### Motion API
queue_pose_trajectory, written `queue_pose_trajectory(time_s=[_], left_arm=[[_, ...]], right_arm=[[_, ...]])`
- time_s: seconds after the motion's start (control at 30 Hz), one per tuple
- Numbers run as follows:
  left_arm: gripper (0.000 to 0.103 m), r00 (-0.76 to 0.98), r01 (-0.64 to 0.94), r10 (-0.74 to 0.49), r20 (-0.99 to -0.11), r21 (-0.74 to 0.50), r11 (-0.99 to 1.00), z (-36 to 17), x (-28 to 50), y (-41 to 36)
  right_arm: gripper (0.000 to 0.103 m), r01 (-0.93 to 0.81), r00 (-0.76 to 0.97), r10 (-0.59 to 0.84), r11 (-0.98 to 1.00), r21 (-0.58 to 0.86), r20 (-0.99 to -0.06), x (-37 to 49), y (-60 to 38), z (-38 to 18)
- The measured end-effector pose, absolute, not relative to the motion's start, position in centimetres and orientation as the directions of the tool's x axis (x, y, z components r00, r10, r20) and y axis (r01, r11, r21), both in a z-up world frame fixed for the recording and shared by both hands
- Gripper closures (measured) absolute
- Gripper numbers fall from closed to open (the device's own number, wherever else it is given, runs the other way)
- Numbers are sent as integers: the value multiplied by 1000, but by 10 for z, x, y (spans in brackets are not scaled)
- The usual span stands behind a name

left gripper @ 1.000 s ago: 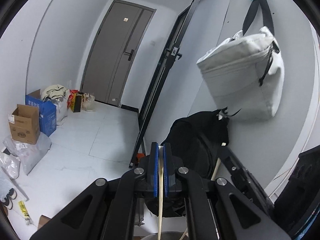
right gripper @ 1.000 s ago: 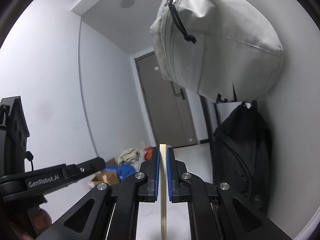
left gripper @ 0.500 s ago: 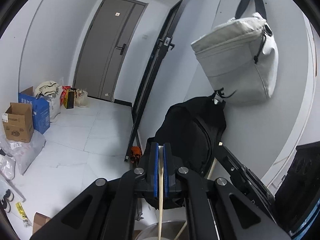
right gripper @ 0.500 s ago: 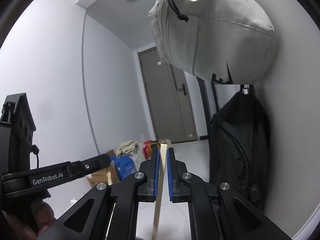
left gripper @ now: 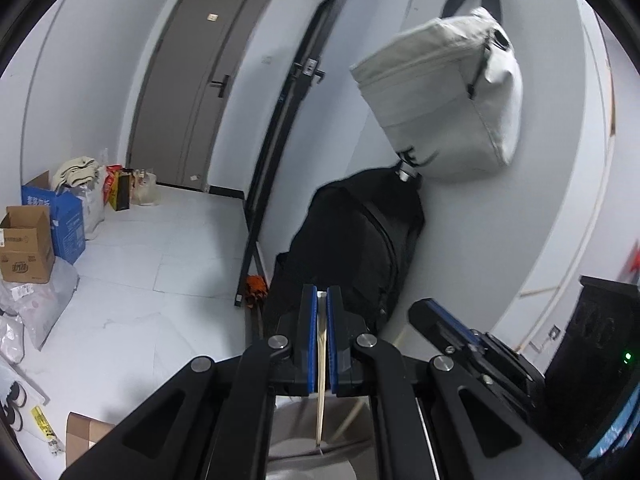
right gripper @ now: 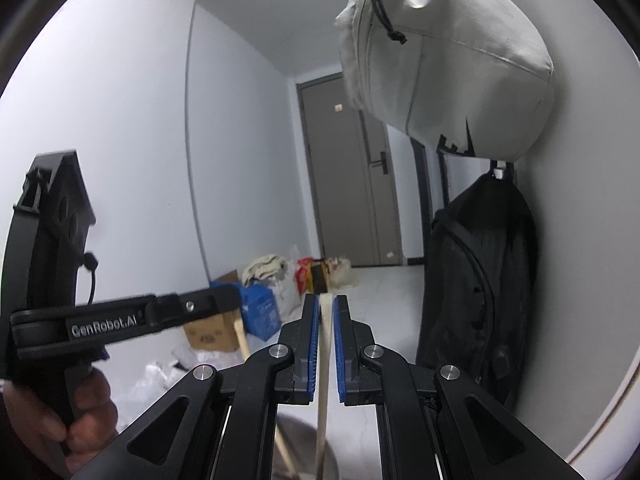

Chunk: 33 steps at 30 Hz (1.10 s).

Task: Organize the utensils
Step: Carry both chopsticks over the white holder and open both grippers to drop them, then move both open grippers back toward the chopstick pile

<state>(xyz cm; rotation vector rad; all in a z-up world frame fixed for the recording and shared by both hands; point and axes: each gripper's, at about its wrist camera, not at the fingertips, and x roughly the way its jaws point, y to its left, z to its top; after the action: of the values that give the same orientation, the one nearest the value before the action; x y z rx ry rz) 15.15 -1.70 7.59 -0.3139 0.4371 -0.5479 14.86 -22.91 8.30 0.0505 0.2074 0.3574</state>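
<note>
Pale wooden chopsticks are the job in hand: the left hand-held gripper (left gripper: 319, 344) is clamped on one chopstick (left gripper: 320, 392), the right hand-held gripper (right gripper: 327, 344) on another chopstick (right gripper: 323, 380). Both sticks hang toward a grey metal container (right gripper: 308, 456) at the bottom centre of each frame. Neither is released yet, so dropping them in seems to remain.

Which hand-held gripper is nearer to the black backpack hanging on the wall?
Right. The right hand-held gripper is on the wall side, close beside the black backpack; the left hand-held gripper is on the right one's far side, further out from the wall.
</note>
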Motion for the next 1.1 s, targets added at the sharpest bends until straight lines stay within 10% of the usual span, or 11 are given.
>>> queue_pose_trajectory(time_s=[0.3, 0.47, 0.63, 1.1], left_arm=[[102, 683, 483, -607, -406, -372, 792, 71, 138, -31], [84, 659, 453, -597, -457, -391, 801, 72, 132, -24], [57, 665, 440, -570, -482, -365, 821, 72, 125, -23], [35, 740, 253, -400, -541, -327, 910, 56, 62, 11]], right_arm=[[93, -332, 873, 393, 913, 238, -288, 140, -253, 77], [42, -297, 886, 377, 909, 293, -270, 109, -272, 82], [42, -280, 885, 365, 913, 295, -290, 83, -278, 80], [22, -281, 848, 382, 912, 299, -367, 29, -265, 66]])
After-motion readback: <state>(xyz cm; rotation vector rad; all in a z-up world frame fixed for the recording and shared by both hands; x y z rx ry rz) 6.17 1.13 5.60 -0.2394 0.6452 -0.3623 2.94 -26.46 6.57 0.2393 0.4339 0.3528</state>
